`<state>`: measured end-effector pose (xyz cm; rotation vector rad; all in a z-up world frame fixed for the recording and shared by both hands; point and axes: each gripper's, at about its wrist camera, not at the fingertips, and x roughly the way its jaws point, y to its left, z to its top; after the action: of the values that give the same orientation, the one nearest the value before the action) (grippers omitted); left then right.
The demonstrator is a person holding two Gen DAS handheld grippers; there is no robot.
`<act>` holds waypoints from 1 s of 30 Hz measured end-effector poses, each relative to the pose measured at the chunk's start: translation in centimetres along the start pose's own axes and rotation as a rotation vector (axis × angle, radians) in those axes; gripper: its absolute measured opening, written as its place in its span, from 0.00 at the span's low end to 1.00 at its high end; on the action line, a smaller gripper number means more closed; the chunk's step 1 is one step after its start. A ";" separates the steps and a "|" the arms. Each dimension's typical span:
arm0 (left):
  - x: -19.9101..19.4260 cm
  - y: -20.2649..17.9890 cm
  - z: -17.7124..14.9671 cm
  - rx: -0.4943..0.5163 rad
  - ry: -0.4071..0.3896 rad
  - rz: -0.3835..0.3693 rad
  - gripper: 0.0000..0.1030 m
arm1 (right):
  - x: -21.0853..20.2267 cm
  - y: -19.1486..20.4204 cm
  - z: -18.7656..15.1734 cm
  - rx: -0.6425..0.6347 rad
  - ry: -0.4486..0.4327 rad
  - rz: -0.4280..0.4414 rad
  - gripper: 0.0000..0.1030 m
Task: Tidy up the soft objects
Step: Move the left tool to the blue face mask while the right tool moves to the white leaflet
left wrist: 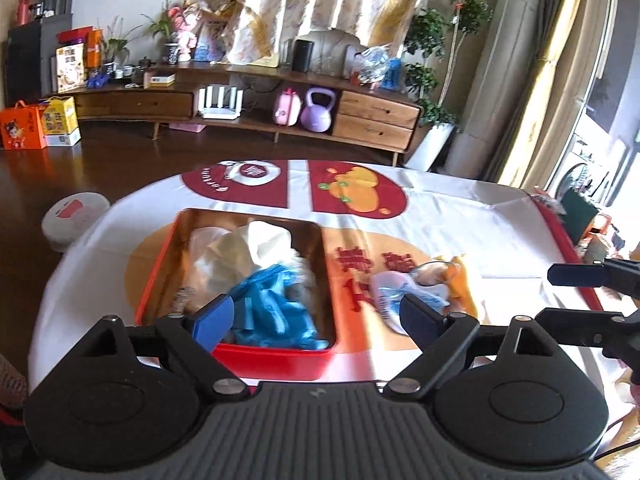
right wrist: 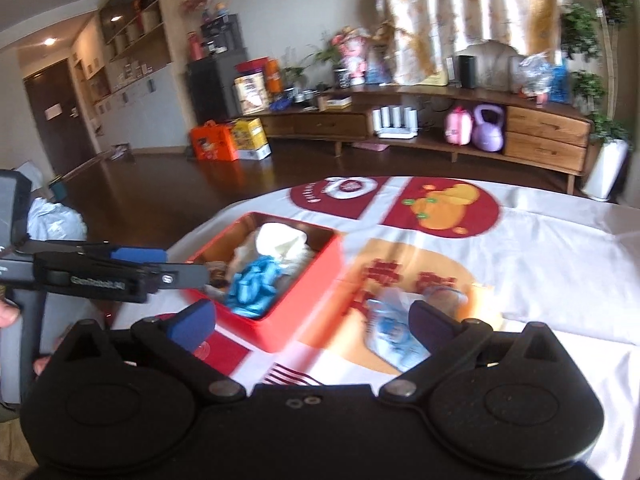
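Observation:
A red tin box (left wrist: 276,360) sits on the table and holds a white cloth (left wrist: 248,248) and a crumpled blue piece (left wrist: 272,304). To its right a small soft pile (left wrist: 416,288) in pale blue, lilac and orange lies on the cloth. My left gripper (left wrist: 316,318) hangs open above the box's near edge, with nothing between its pads. The right gripper (left wrist: 576,296) shows at the right edge. In the right wrist view, my right gripper (right wrist: 312,322) is open and empty between the box (right wrist: 304,300) and the pile (right wrist: 396,328). The left gripper (right wrist: 172,266) shows at the left.
A white tablecloth (right wrist: 540,260) with red and orange prints covers the round table. Beyond it are a dark wooden floor, a round white robot vacuum (left wrist: 74,220), a long wooden cabinet (left wrist: 376,116) with a purple kettlebell (left wrist: 318,112), and potted plants.

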<state>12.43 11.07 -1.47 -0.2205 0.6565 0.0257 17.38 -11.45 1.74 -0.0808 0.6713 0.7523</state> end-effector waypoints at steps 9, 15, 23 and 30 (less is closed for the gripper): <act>1.9 -3.9 -0.8 0.007 0.003 -0.047 1.00 | -3.0 -4.3 -3.7 0.066 -0.014 -0.085 1.00; 4.4 -6.2 -1.5 0.011 0.047 -0.081 1.00 | -3.6 -6.6 -6.0 0.052 -0.006 -0.152 1.00; 8.3 -9.5 -2.8 0.083 0.092 -0.078 1.00 | -2.7 -9.6 -8.8 0.074 0.045 -0.167 0.99; 11.5 -11.7 -3.7 0.132 0.124 -0.047 1.00 | -0.8 -11.6 -9.8 0.069 0.101 -0.152 0.96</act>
<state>20.40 -1.69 -9.06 -0.1112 0.7738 -0.0769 19.34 -23.42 -7.49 -0.1059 0.7775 0.5814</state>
